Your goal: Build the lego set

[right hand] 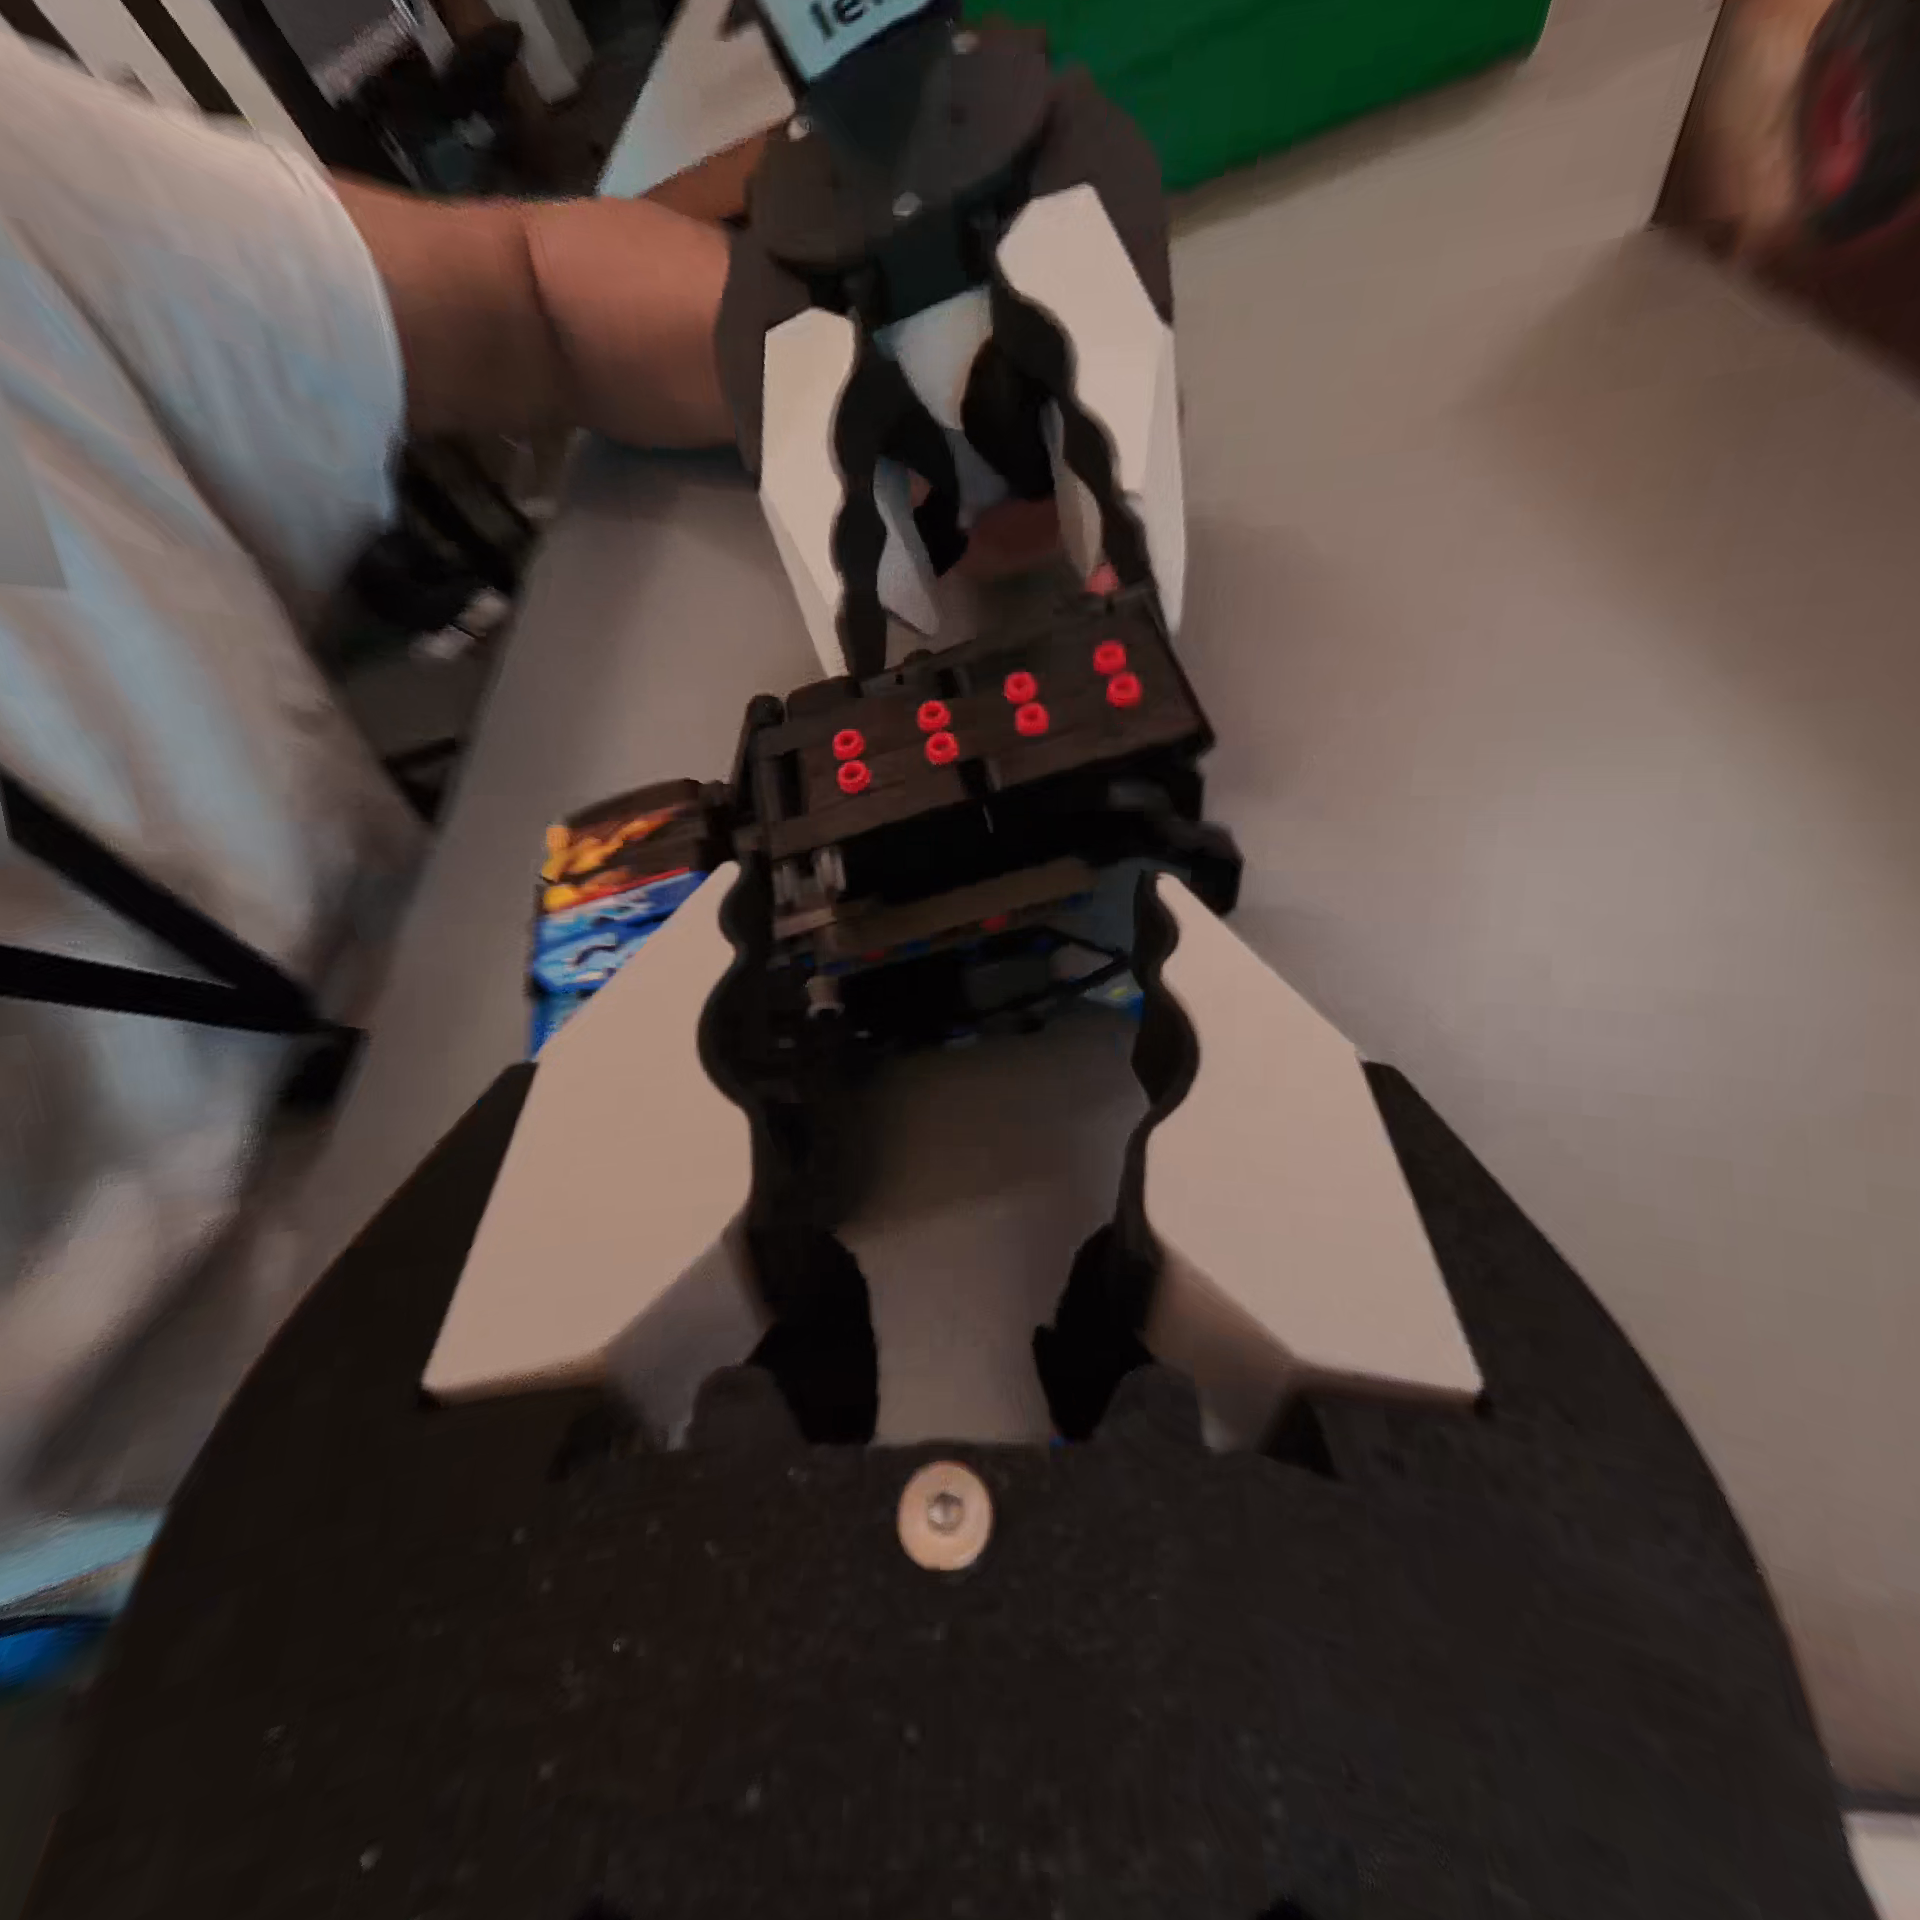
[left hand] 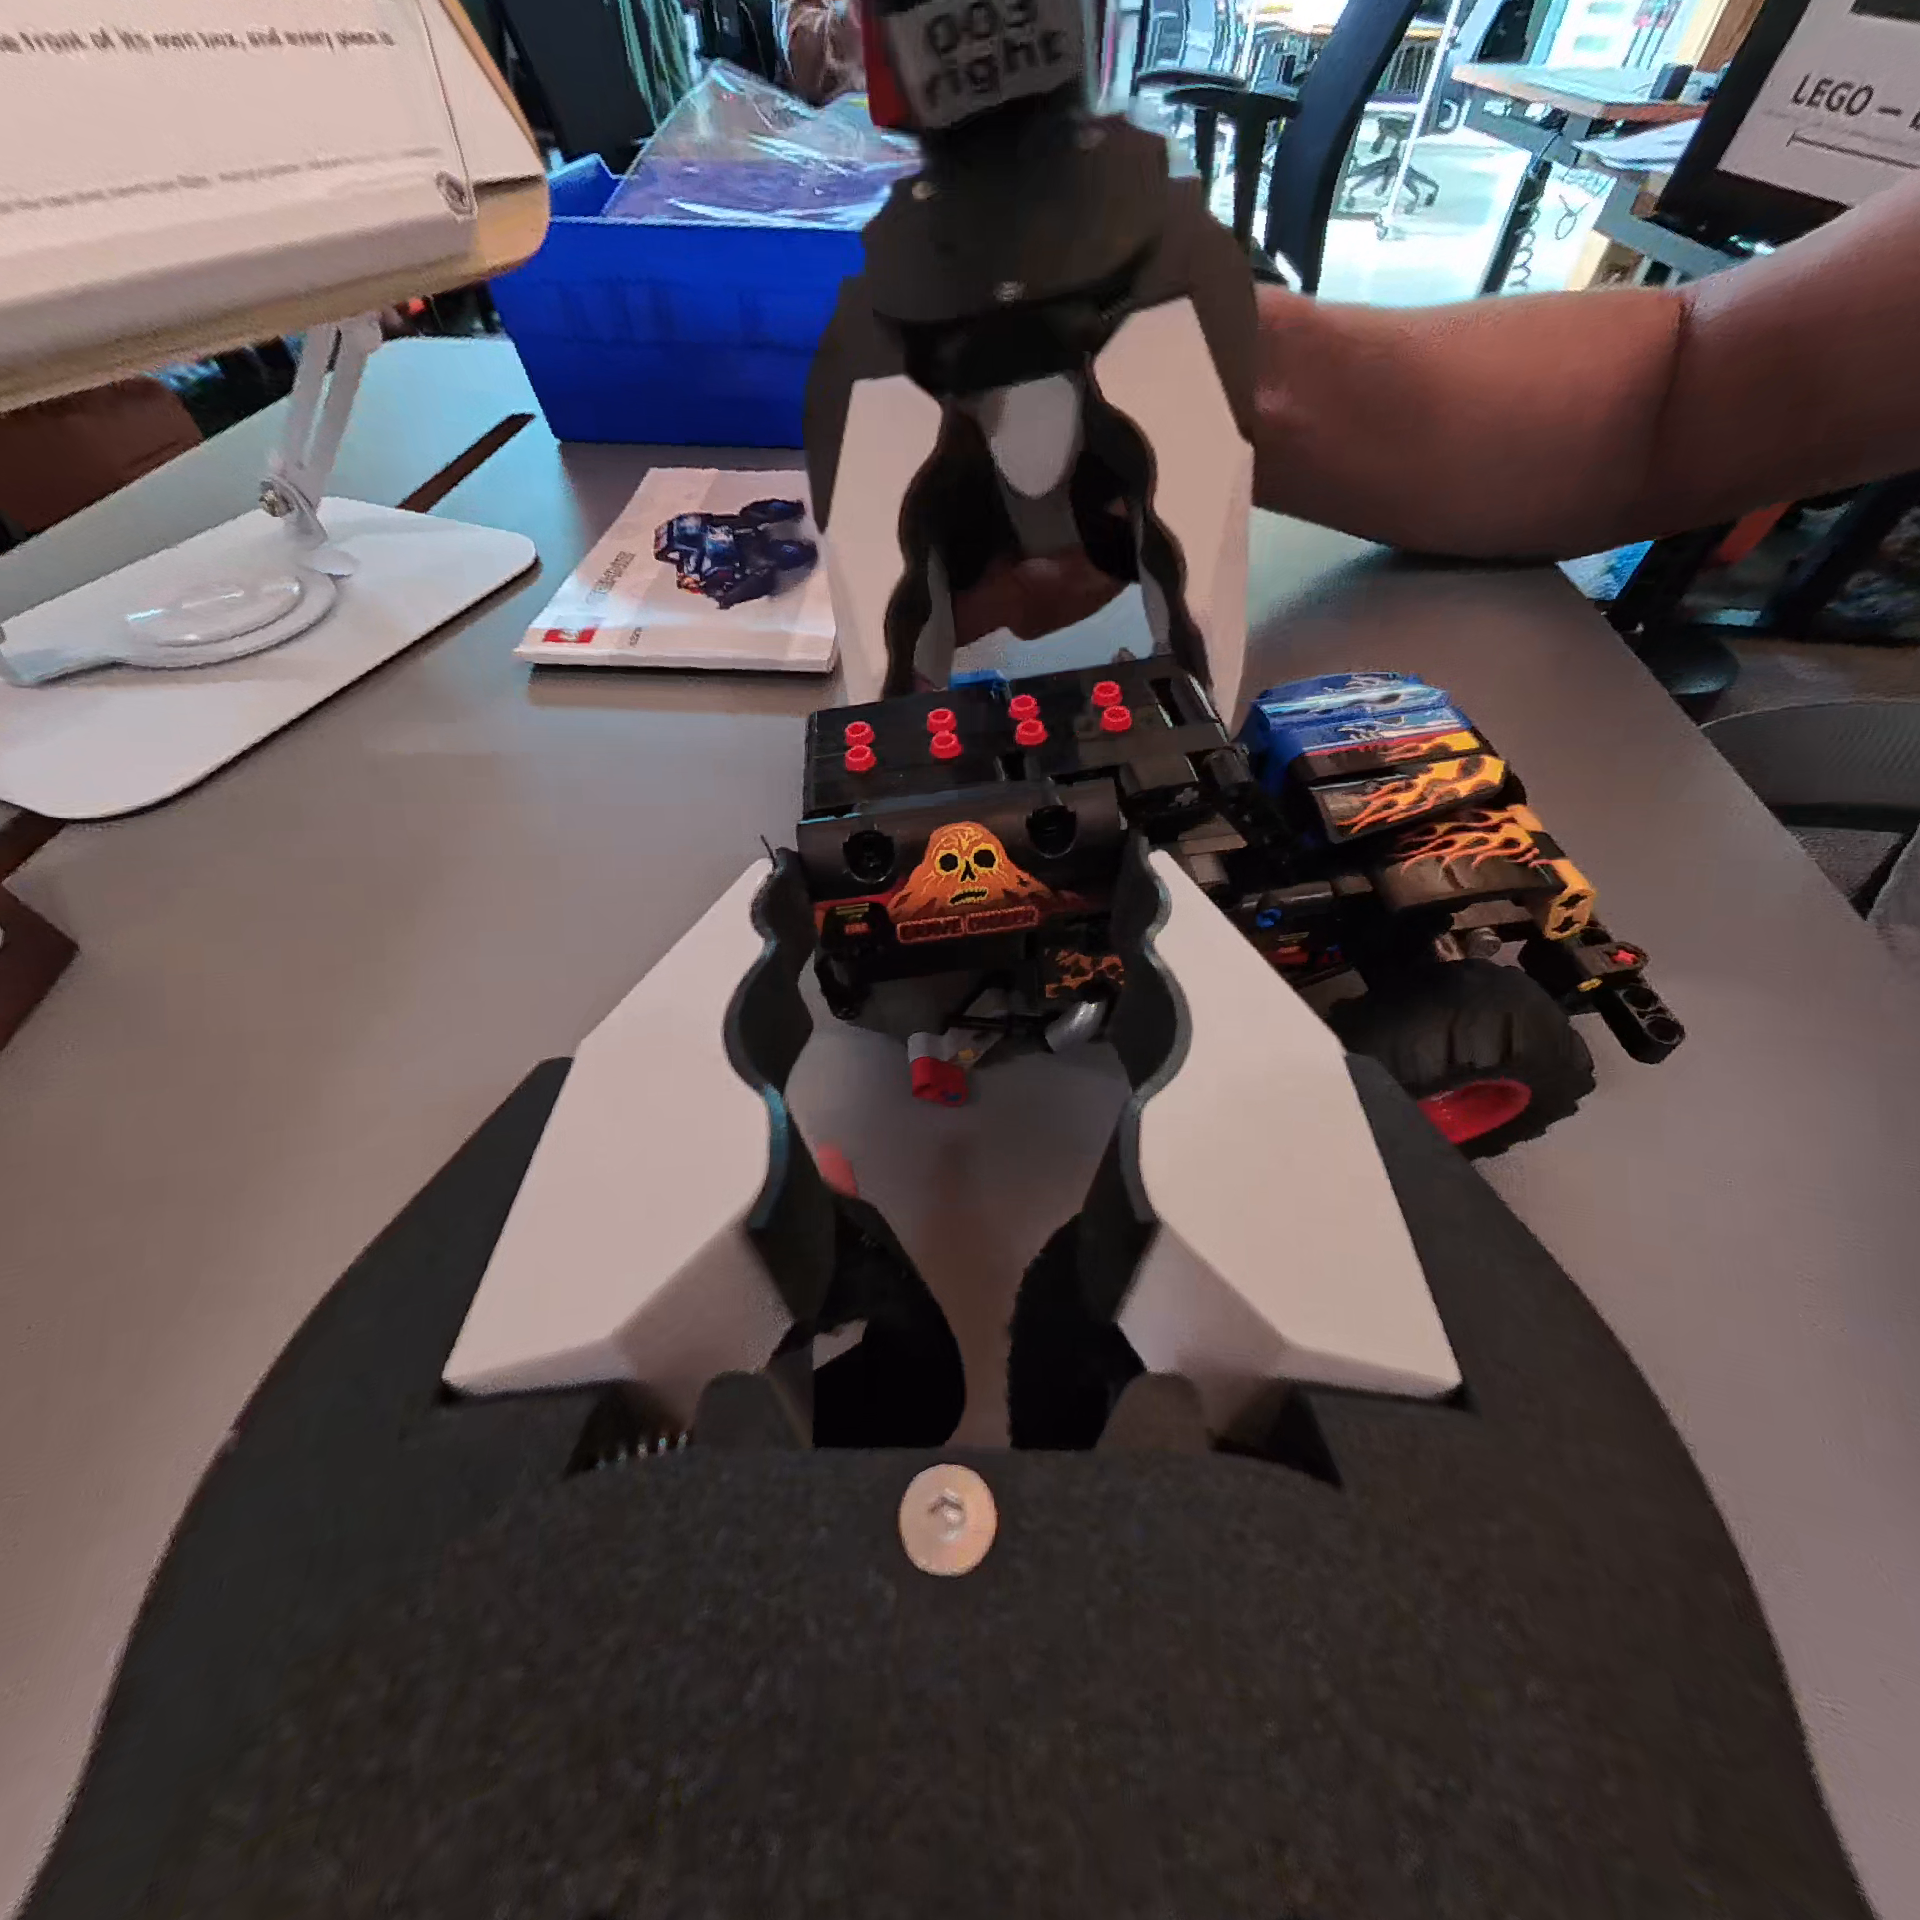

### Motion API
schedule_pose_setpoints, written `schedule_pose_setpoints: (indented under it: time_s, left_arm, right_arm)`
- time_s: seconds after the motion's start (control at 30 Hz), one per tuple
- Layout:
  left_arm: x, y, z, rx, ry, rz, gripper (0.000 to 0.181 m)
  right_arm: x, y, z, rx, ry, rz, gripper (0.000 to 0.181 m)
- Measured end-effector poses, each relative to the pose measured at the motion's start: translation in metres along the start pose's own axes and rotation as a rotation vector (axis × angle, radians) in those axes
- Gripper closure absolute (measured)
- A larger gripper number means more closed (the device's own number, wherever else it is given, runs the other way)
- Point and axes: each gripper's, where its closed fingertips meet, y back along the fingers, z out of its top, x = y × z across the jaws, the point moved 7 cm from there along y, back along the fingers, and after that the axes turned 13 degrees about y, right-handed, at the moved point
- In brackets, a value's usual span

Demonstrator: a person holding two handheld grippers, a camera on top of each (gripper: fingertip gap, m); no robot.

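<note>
My left gripper (left hand: 956, 935) is clamped on the black brick truck (left hand: 997, 821); my right gripper (right hand: 940, 935) clamps its opposite end. Gripped from both ends, I judge it steadied over the table (left hand: 416, 987).

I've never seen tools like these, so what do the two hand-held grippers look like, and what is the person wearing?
Both are alike: the left gripper and right gripper each have a wide, grainy black body with one silver screw, two angular white fingers, and wavy black pads along their inner edges. Each carries a small label near its base. The person wears a pale short sleeve. No cables show.
</note>
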Motion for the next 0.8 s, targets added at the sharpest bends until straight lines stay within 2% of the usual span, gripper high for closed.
schedule_pose_setpoints:
  time_s: [0.13,0.2,0.27,0.3,0.4,0.47,0.57,0.63,0.67,0.8]
  left_arm:
    - [-0.009,0.007,0.01,-0.037,-0.115,0.063,0.123]
    - [-0.015,0.009,0.014,-0.043,-0.18,0.087,0.123]
    - [-0.021,0.01,0.019,-0.053,-0.239,0.122,0.123]
    - [-0.023,0.011,0.022,-0.052,-0.261,0.138,0.123]
    - [-0.029,0.015,0.028,-0.054,-0.353,0.193,0.123]
    - [-0.035,0.016,0.032,-0.047,-0.414,0.216,0.123]
    - [-0.041,0.016,0.034,-0.048,-0.459,0.242,0.124]
    - [-0.047,0.013,0.034,-0.043,-0.471,0.232,0.123]
    - [-0.049,0.012,0.034,-0.04,-0.479,0.238,0.123]
    - [-0.05,0.016,0.032,-0.041,-0.473,0.268,0.123]
  right_arm:
    - [-0.015,0.01,0.011,-0.183,-0.463,0.203,0.127]
    - [-0.018,0.01,0.015,-0.218,-0.588,0.259,0.132]
    - [-0.017,0.012,0.024,-0.238,-0.592,0.28,0.149]
    - [-0.013,0.013,0.03,-0.225,-0.578,0.301,0.151]
    - [-0.008,0.015,0.044,-0.173,-0.507,0.261,0.147]
    - [-0.007,0.008,0.044,-0.156,-0.549,0.25,0.151]
    - [-0.007,0.005,0.045,-0.222,-0.574,0.306,0.162]
    - [0.001,-0.005,0.049,-0.231,-0.586,0.374,0.159]
    - [0.0,-0.007,0.047,-0.214,-0.574,0.352,0.171]
    - [0.0,-0.01,0.048,-0.256,-0.573,0.353,0.173]
